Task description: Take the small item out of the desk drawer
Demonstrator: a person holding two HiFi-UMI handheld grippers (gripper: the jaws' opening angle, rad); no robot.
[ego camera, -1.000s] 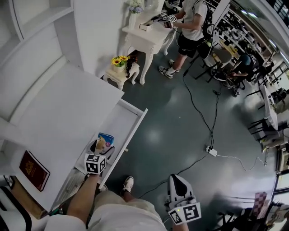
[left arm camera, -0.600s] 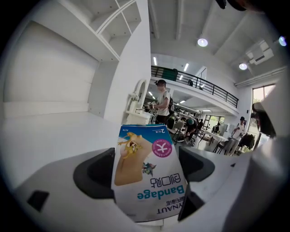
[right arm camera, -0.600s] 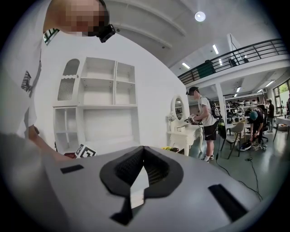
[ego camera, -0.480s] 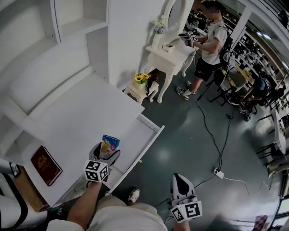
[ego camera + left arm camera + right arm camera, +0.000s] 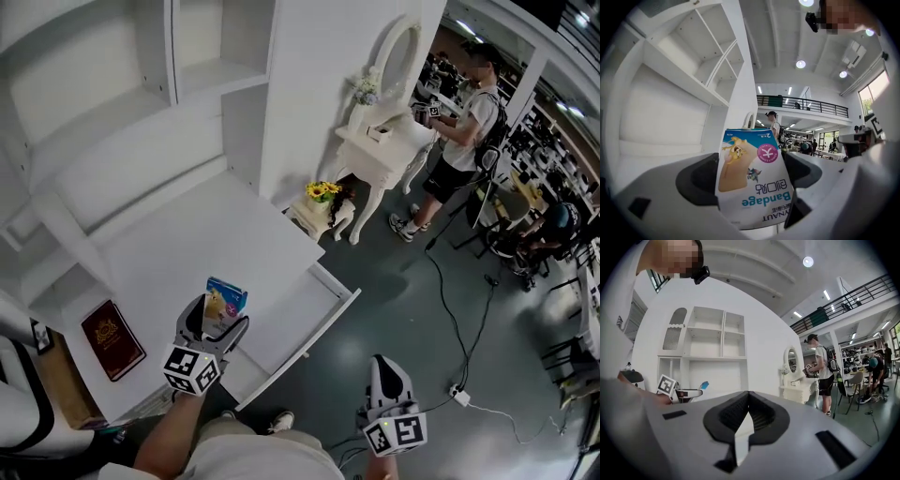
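Observation:
My left gripper point(image 5: 221, 316) is shut on a small bandage box point(image 5: 221, 303), blue and white with a cartoon print, and holds it above the white desk top point(image 5: 169, 262). In the left gripper view the bandage box point(image 5: 752, 178) stands upside down between the two dark jaws. The desk drawer point(image 5: 300, 323) stands pulled out to the right of that gripper. My right gripper point(image 5: 391, 378) hangs low at the lower right over the floor, shut, with nothing between its jaws point(image 5: 743, 420).
A dark red booklet point(image 5: 112, 338) lies on the desk's left part. White shelves point(image 5: 187, 56) rise behind the desk. A white dressing table point(image 5: 380, 155) with a mirror, a small stool with yellow flowers point(image 5: 321, 192) and a person point(image 5: 459, 131) stand beyond. A cable point(image 5: 450, 319) runs over the grey floor.
The left gripper has lifted the bandage box up out of the drawer and over the desk edge. The head view has tilted up, showing more shelves.

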